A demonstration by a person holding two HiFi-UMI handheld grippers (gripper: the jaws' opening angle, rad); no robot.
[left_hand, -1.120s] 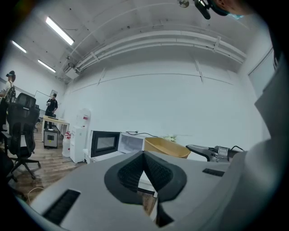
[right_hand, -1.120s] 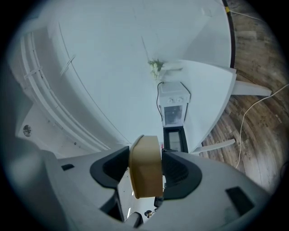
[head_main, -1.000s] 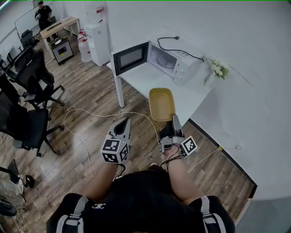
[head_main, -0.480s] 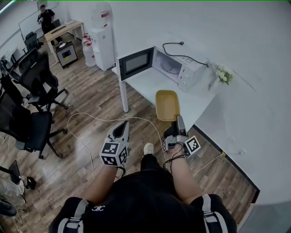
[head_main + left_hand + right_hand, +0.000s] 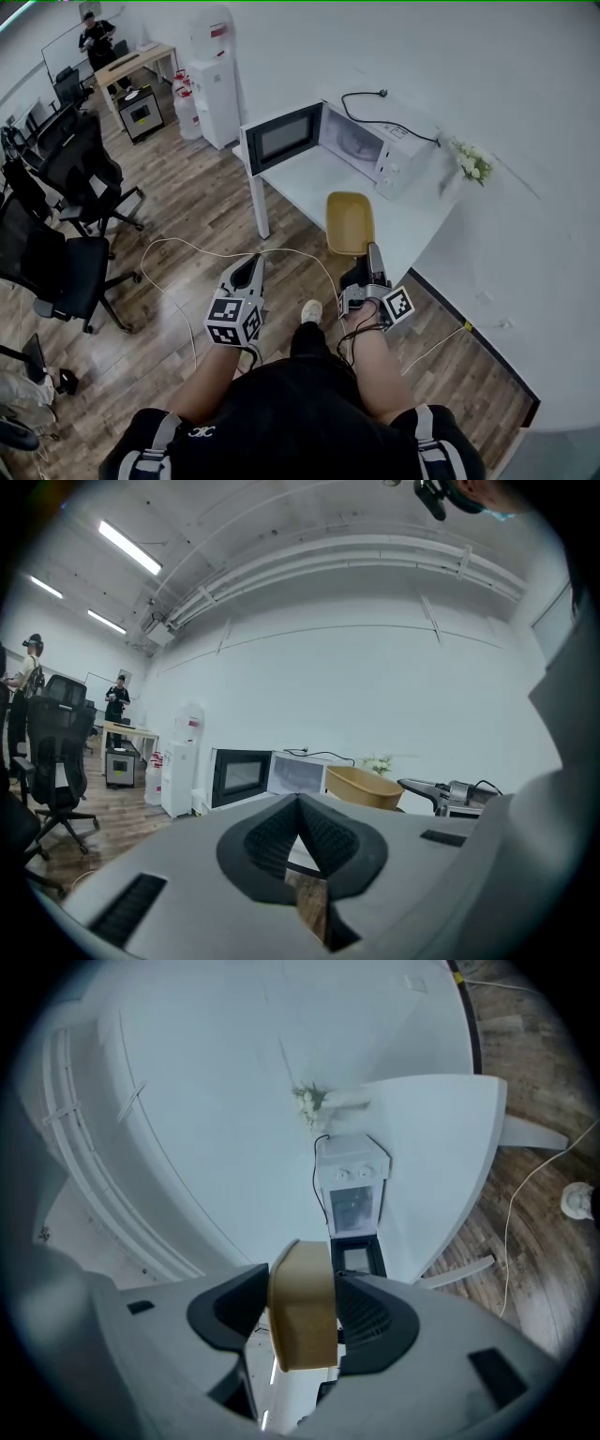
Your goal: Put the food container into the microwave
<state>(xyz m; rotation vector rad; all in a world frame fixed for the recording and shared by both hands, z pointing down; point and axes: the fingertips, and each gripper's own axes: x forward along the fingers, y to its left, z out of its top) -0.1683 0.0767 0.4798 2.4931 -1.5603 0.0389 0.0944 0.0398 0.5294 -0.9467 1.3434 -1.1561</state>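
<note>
- Head view: over the last second the yellow food container [image 5: 349, 223] has held its place in the right gripper [image 5: 367, 255], while a shoe [image 5: 310, 309] has stepped into frame, so I read this as walking in.
- Right jaws are clamped on the container's near rim. It hangs over the white surface's [image 5: 309, 178] near edge, not yet resting on it.
- The microwave [image 5: 380, 150] sits at 1 o'clock from the container, well apart, with its door [image 5: 283, 138] swung open toward 10 o'clock.
- The left gripper [image 5: 253, 267] hangs at 9 o'clock, jaws closed together on nothing.
- Judgement: the carry is midway, and the cavity looks ready to receive.
</note>
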